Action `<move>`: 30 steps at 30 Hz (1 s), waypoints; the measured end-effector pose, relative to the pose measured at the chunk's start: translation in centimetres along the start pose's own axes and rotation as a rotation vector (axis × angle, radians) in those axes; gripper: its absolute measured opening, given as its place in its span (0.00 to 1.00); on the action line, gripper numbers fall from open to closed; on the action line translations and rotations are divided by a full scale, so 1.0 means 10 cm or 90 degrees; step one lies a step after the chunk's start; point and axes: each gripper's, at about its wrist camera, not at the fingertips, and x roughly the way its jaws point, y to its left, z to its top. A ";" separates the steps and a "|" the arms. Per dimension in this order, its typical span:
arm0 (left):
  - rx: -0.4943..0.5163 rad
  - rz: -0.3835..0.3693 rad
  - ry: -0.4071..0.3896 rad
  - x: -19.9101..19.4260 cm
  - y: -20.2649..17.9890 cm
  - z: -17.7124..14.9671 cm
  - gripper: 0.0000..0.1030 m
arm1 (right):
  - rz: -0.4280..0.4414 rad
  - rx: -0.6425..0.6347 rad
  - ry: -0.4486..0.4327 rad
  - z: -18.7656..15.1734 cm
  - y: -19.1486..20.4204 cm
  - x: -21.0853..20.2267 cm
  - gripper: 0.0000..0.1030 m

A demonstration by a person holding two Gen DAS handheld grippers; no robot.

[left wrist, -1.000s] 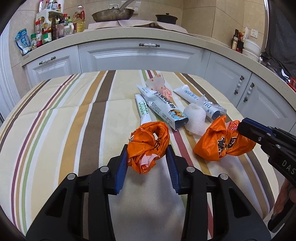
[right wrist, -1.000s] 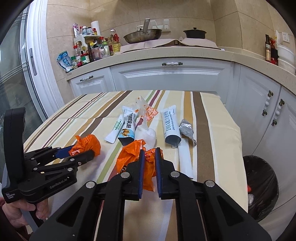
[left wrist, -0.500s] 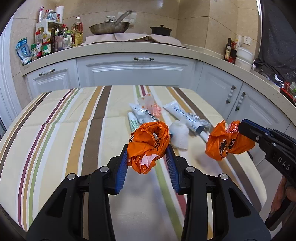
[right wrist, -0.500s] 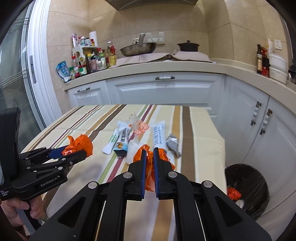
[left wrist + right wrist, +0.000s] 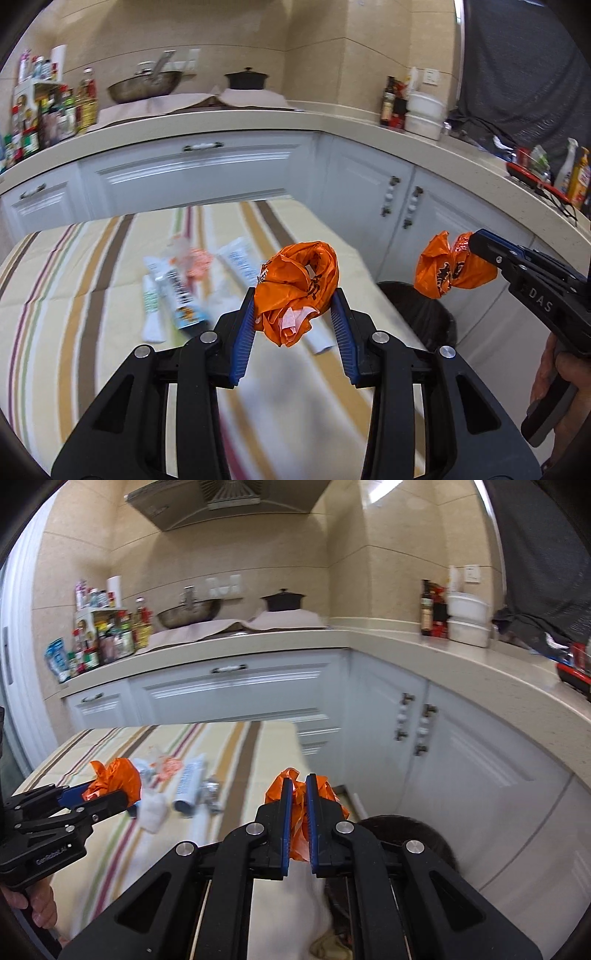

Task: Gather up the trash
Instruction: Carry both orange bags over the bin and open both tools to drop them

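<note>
My left gripper (image 5: 295, 314) is shut on a crumpled orange plastic bag (image 5: 299, 280), held above the striped table (image 5: 92, 280). It also shows in the right wrist view (image 5: 107, 794) with its bag (image 5: 118, 779). My right gripper (image 5: 300, 808) is shut on a second orange bag (image 5: 299, 823), held past the table's right edge above the black trash bin (image 5: 421, 834). In the left wrist view this bag (image 5: 447, 269) hangs over the bin (image 5: 432, 317). More trash lies on the table: tubes and wrappers (image 5: 173, 288).
White cabinets (image 5: 207, 177) and a beige counter (image 5: 332, 122) wrap around the back and right. A wok (image 5: 144, 86), a black pot (image 5: 245, 79) and bottles (image 5: 44, 114) stand on the counter. The bin stands on the floor at the table's right edge.
Both grippers have lifted and swung right with their orange bags. The right bag has gone from above the table to over the bin.
</note>
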 end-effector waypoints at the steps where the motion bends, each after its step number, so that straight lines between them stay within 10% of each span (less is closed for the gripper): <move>1: 0.007 -0.011 0.001 0.06 -0.10 0.03 0.37 | -0.012 0.004 -0.002 0.00 -0.08 0.01 0.08; 22: 0.099 -0.079 0.093 1.43 -1.70 0.20 0.38 | -0.111 0.084 0.005 -0.23 -1.46 0.45 0.08; 30: 0.082 -0.066 0.106 1.54 -1.70 0.18 0.53 | -0.121 0.110 0.018 -0.31 -1.60 0.52 0.35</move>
